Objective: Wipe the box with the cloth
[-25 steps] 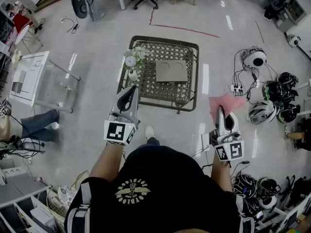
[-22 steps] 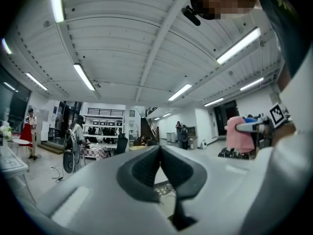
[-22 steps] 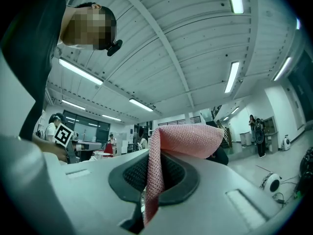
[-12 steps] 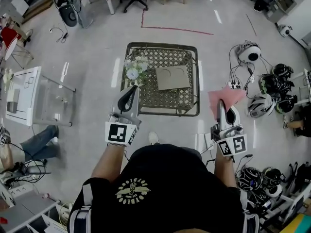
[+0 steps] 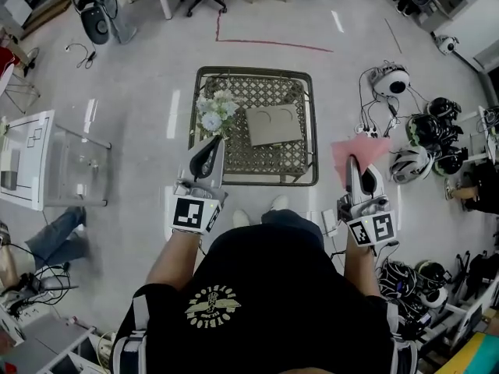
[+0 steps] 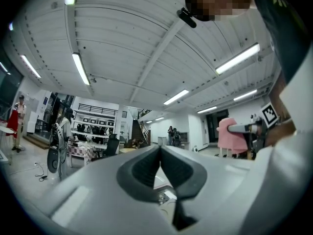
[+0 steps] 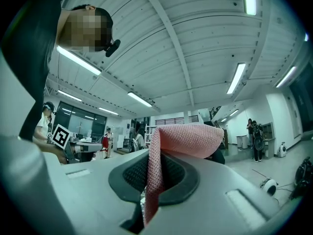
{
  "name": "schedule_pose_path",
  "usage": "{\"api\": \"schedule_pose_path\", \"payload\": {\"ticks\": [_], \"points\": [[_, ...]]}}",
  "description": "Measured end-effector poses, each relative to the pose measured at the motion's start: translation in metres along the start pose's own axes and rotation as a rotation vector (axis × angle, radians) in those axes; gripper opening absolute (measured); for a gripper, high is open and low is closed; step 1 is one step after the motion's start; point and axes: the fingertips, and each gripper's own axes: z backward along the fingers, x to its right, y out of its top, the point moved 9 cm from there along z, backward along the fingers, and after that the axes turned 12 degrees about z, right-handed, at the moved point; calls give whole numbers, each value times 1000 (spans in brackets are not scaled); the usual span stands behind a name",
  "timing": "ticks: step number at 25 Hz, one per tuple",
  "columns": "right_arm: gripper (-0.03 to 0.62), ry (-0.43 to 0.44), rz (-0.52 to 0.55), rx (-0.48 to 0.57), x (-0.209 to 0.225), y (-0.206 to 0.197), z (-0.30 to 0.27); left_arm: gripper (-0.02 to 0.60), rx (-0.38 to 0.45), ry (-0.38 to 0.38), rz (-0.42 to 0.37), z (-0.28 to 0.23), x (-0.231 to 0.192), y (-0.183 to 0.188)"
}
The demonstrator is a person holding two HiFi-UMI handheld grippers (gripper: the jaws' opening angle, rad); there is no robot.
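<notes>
The lattice table (image 5: pixel 257 158) carries the box (image 5: pixel 274 125) lying flat toward its right edge, with flowers (image 5: pixel 212 114) at its left edge; the pink cloth (image 7: pixel 188 140) is pinched between the jaws of my right gripper (image 7: pixel 154 153) (beyond the table's right edge, apart from the box) and folds over their tips; my left gripper (image 6: pixel 160 148) has its jaws together on nothing.

Lattice table (image 5: pixel 253 71) standing mid-floor, white flowers (image 5: pixel 212 114) sitting at its left edge. Helmets (image 5: pixel 427 131) (several, cables among them) lying on the floor (image 5: pixel 148 76) at right. Red tape line (image 5: pixel 269 44) running beyond the table.
</notes>
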Motion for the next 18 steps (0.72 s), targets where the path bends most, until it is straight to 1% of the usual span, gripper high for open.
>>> {"api": "schedule_pose_path", "payload": {"ticks": [11,15,18], "points": [[17,79,-38,-6,3,-21,-59,0,-51,34,34,-16,-17,-15],[17,102,-46,-25,19,-34,-77,0,-79,22,52,-39,-9,-22],[17,117,-57,-52,31,-51,-88,0,-107,23,66,-57,-3,-36]]}}
